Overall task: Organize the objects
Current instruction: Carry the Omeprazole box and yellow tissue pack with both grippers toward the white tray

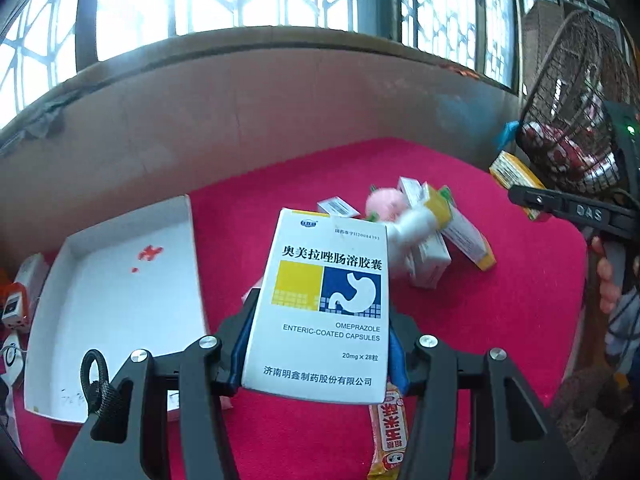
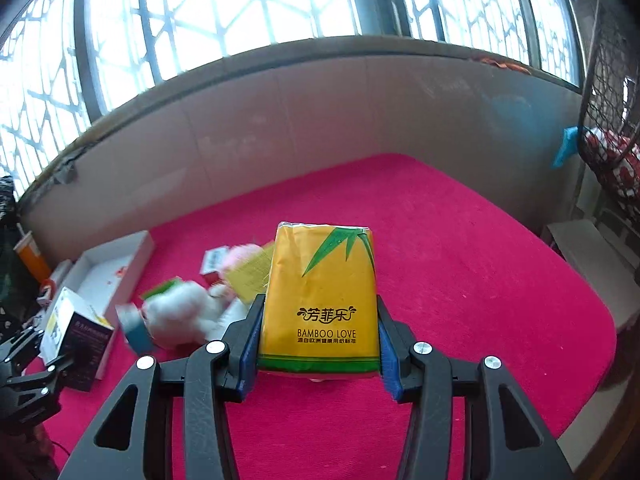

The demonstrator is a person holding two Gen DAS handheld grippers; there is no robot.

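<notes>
I am holding something in each tool. My left tool (image 1: 318, 344) is pinching the capsule box (image 1: 320, 304) by its two long side faces, near the bottom end, so most of the carton is standing out ahead of the fingers, above the red surface (image 1: 500, 300). It looks like light, stiff card — it should take a firm squeeze on the sides, but I judge the broad printed face would dent if pressed. A snack stick (image 1: 388, 432) is lying on the surface just under that tool.

My right tool (image 2: 318, 344) is closed on the tissue pack (image 2: 320, 296), gripping its lower sides; the wrapper is glossy and the pack soft, so I expect it to give under the pads and perhaps slip if I tilt it fast.

Further out, the white tray (image 1: 120, 300) is sitting to the left with only a few red specks inside — likely where things are going. Beyond the box, the pile (image 1: 424, 240) of cartons and a plush toy is lying jumbled mid-surface. Past that, at the far right, a wire basket (image 1: 576, 92) is standing by the wall.
</notes>
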